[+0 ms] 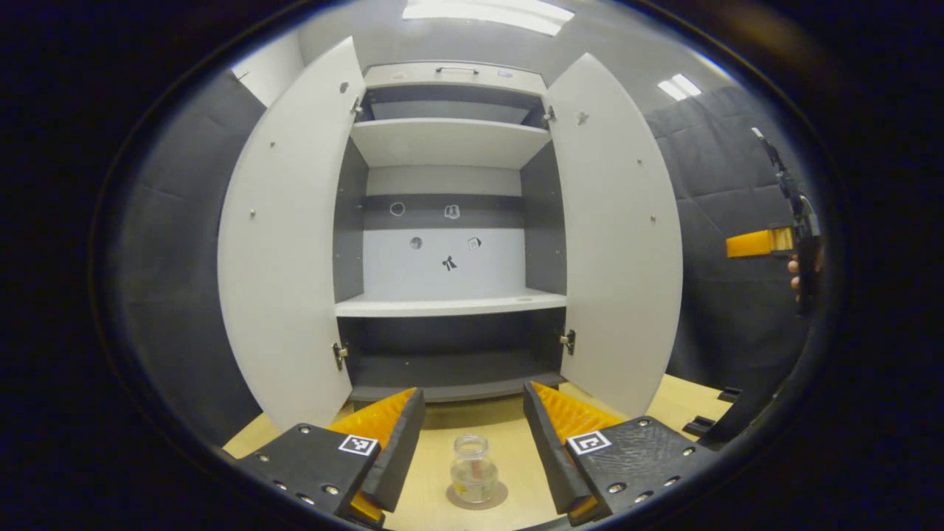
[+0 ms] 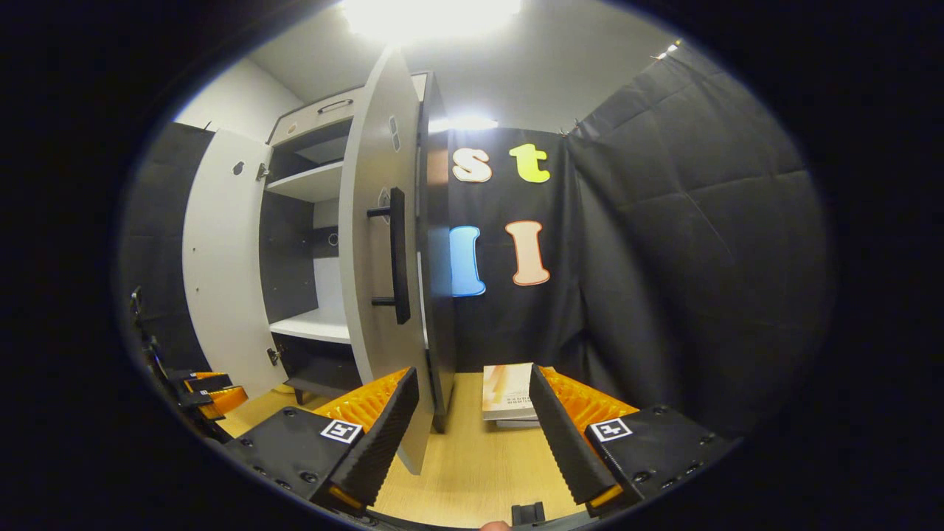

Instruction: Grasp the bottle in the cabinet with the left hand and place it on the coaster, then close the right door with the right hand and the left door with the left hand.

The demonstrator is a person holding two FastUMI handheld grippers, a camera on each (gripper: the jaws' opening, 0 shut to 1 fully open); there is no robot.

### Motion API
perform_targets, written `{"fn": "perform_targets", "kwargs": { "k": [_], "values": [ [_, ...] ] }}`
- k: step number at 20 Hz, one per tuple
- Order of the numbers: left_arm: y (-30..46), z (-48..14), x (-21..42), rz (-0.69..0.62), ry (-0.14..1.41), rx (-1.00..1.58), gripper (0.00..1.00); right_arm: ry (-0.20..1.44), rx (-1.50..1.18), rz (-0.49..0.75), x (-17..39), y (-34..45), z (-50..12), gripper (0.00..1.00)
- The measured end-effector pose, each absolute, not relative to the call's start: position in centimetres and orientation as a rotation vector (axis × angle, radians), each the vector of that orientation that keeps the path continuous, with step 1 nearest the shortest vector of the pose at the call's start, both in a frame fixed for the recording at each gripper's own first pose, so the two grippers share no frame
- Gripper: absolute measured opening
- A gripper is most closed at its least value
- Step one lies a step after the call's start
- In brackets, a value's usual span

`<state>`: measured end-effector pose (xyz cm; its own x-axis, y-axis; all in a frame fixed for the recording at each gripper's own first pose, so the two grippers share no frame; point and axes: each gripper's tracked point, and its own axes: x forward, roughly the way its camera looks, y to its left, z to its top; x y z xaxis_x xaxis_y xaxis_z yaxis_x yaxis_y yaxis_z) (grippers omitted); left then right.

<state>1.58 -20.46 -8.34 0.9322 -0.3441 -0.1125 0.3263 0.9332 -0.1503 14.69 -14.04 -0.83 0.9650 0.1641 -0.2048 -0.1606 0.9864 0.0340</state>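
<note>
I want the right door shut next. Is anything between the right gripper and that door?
Nothing visible. The right gripper is open just behind the right door, whose outer face and handle are toward it. The books on the table lie off to the side.

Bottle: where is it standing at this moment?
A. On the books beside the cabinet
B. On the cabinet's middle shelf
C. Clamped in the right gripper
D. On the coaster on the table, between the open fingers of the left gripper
D. In the left gripper view the bottle stands upright on the coaster on the table, with the left gripper open around it and not touching it.
</note>
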Motion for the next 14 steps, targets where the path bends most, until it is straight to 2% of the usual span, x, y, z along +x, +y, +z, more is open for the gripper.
{"fn": "perform_targets", "kwargs": {
  "k": [2,4,5,6,7,12,14],
  "values": [
    [-18.7,-7.5,1.0,-0.309,0.135,-0.13,0.78,0.199,0.0,0.163,16.1,-13.6,0.0,0.92],
    [-16.4,-6.9,1.1,-0.267,0.131,-0.125,0.78,0.187,-0.013,0.169,17.4,-12.9,1.2,0.92],
    [-15.1,-6.7,1.3,-0.243,0.127,-0.122,0.77,0.175,-0.025,0.158,18.1,-12.9,1.9,0.96],
    [-13.8,-6.7,1.4,-0.221,0.124,-0.119,0.78,0.164,-0.037,0.138,18.8,-13.0,2.5,0.92],
    [-12.4,-6.6,1.4,-0.2,0.127,-0.115,0.78,0.154,-0.042,0.121,19.3,-12.9,2.9,0.96],
    [-5.7,-7.1,1.8,-0.097,0.131,-0.084,0.78,0.112,0.002,0.066,21.9,-11.9,5.3,0.96],
    [-3.2,-7.4,2.2,-0.061,0.138,-0.083,0.78,0.107,0.007,0.037,22.5,-11.7,5.7,0.92]
  ]
}}
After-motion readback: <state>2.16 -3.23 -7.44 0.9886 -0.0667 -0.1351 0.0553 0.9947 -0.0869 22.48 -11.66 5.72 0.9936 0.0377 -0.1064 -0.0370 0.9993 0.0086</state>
